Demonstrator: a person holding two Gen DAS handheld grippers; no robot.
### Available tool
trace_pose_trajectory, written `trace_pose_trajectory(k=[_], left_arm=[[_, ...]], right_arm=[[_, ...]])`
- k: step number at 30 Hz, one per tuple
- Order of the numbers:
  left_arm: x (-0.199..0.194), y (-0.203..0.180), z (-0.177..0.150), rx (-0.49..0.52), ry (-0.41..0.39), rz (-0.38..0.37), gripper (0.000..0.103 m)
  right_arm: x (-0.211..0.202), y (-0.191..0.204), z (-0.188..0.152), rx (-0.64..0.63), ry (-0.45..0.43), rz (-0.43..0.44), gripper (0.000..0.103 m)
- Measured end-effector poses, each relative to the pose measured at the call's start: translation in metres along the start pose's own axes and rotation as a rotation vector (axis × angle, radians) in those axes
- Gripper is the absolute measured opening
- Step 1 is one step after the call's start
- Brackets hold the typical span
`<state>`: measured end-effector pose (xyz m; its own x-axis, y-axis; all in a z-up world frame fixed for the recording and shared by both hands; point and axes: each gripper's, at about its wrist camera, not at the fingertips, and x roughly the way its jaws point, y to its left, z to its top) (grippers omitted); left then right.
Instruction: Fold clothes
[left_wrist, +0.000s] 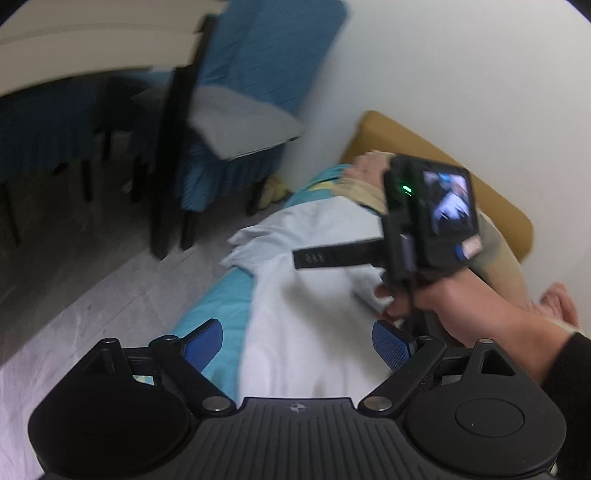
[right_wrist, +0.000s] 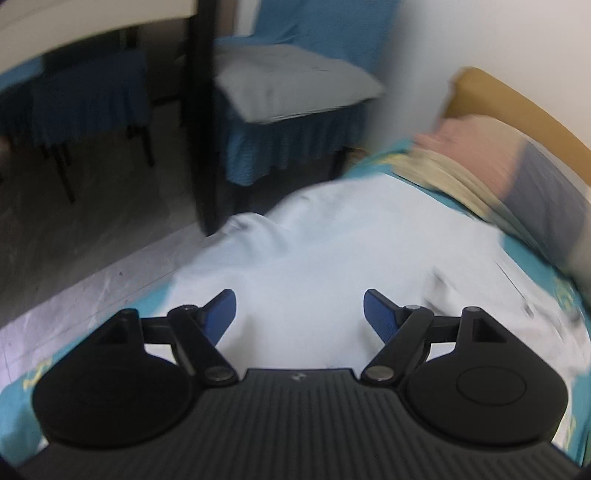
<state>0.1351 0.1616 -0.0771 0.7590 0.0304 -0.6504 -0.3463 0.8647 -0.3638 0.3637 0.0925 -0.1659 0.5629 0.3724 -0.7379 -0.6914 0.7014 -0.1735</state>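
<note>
Hovering left gripper, right gripper, spread wide, over white garment

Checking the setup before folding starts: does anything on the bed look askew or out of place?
The white garment lies rumpled, and its far corner hangs over the edge of the teal bedsheet. Both the left gripper and the right gripper are open, holding nothing.

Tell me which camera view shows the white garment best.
The right wrist view. The white garment fills its middle, spread on the teal bed cover ahead of the open right gripper, though blurred. The left wrist view shows it narrower, partly hidden by the other gripper unit and the hand.
</note>
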Motion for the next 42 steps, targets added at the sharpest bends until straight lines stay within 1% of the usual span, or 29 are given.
trace_pose_trajectory(k=[4, 7, 9, 12, 14, 15, 16, 18, 19, 21, 24, 26, 28, 30, 32, 33, 35, 38, 40, 41, 42], left_arm=[[0.015, 0.028, 0.003, -0.137, 0.046, 0.091, 0.090], [0.022, 0.042, 0.004, -0.209, 0.061, 0.140, 0.090], [0.023, 0.050, 0.006, -0.250, 0.058, 0.162, 0.090], [0.021, 0.058, 0.008, -0.289, 0.036, 0.199, 0.090], [0.019, 0.062, 0.008, -0.302, 0.027, 0.211, 0.090], [0.018, 0.063, 0.009, -0.309, 0.024, 0.216, 0.090], [0.016, 0.065, 0.009, -0.316, 0.021, 0.220, 0.090], [0.011, 0.068, 0.008, -0.341, 0.001, 0.220, 0.090], [0.009, 0.070, 0.008, -0.355, -0.011, 0.218, 0.090], [0.005, 0.071, 0.008, -0.359, -0.030, 0.220, 0.090], [0.001, 0.070, 0.011, -0.356, -0.055, 0.224, 0.090], [-0.002, 0.070, 0.012, -0.354, -0.072, 0.227, 0.090], [-0.005, 0.068, 0.013, -0.346, -0.090, 0.228, 0.090], [-0.007, 0.062, 0.013, -0.319, -0.101, 0.227, 0.090], [-0.006, 0.056, 0.011, -0.288, -0.093, 0.224, 0.090], [-0.005, 0.053, 0.011, -0.273, -0.089, 0.222, 0.090], [-0.004, 0.046, 0.009, -0.242, -0.082, 0.219, 0.090], [0.002, 0.033, 0.005, -0.175, -0.066, 0.219, 0.090], [0.009, 0.025, 0.002, -0.131, -0.054, 0.218, 0.090], [0.012, 0.021, 0.001, -0.112, -0.048, 0.215, 0.090], [0.016, 0.017, -0.001, -0.093, -0.041, 0.214, 0.090]], right_arm=[[0.046, 0.049, 0.027, -0.162, 0.078, 0.041, 0.078], [0.078, 0.090, 0.033, -0.322, 0.139, 0.066, 0.077], [0.096, 0.112, 0.032, -0.417, 0.167, 0.041, 0.077], [0.117, 0.129, 0.027, -0.495, 0.197, -0.010, 0.076], [0.125, 0.134, 0.023, -0.531, 0.184, -0.071, 0.067], [0.126, 0.134, 0.022, -0.530, 0.172, -0.099, 0.054], [0.126, 0.133, 0.023, -0.518, 0.158, -0.124, 0.035], [0.118, 0.125, 0.028, -0.434, 0.120, -0.140, 0.006], [0.110, 0.121, 0.031, -0.399, 0.084, -0.148, 0.007], [0.089, 0.114, 0.035, -0.354, -0.009, -0.173, 0.007], [0.045, 0.091, 0.043, -0.232, -0.156, -0.221, 0.006], [0.012, 0.071, 0.045, -0.150, -0.252, -0.282, 0.006], [-0.021, 0.041, 0.038, -0.023, -0.336, -0.357, 0.006], [-0.048, 0.006, 0.021, 0.112, -0.387, -0.446, 0.006], [-0.069, -0.028, -0.005, 0.233, -0.414, -0.550, 0.006], [-0.080, -0.045, -0.018, 0.294, -0.427, -0.601, 0.006], [-0.086, -0.083, -0.053, 0.430, -0.392, -0.685, 0.006], [-0.080, -0.135, -0.114, 0.615, -0.279, -0.725, 0.006], [-0.071, -0.158, -0.149, 0.699, -0.224, -0.678, 0.009], [-0.066, -0.168, -0.164, 0.736, -0.202, -0.627, 0.010], [-0.062, -0.175, -0.174, 0.764, -0.185, -0.576, 0.013]])
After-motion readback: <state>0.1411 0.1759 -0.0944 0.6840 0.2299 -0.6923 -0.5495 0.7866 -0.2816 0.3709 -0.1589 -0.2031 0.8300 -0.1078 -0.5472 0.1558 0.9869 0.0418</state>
